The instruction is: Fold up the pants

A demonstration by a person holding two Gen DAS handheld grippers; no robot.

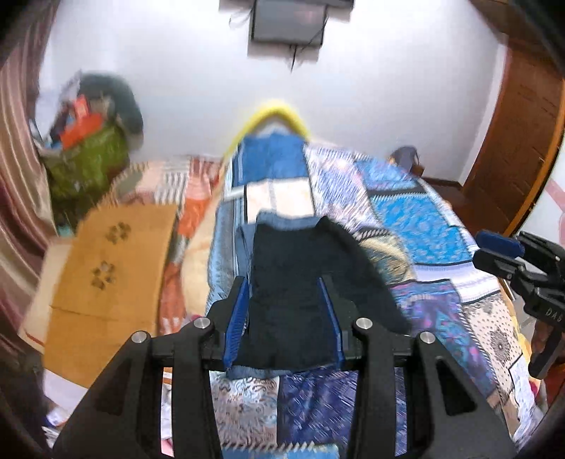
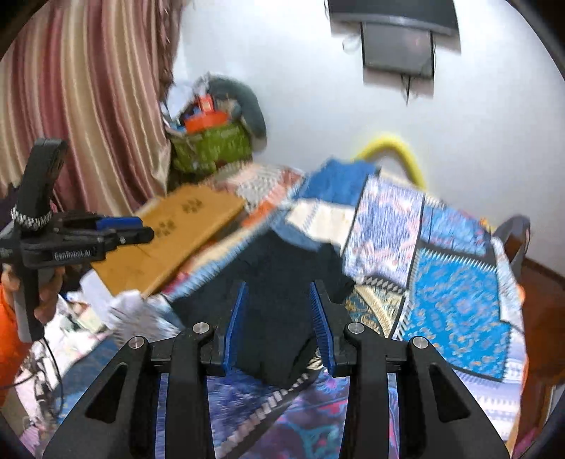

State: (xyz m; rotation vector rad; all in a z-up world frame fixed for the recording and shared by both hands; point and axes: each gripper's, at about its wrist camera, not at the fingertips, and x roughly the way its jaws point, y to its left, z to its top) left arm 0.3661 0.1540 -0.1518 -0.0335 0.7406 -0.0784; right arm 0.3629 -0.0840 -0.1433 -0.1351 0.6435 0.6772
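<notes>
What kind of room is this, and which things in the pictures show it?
Most likely a bedroom in a home. A bed is covered with a blue patchwork quilt, striped curtains hang at the side, and a screen is mounted on the white wall. Dark pants lie on the quilt.

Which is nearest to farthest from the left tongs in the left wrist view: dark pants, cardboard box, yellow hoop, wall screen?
1. dark pants, framed between the left tongs, on the patchwork quilt
2. cardboard box, off to the left
3. yellow hoop, at the bed's far end
4. wall screen, top centre
</notes>
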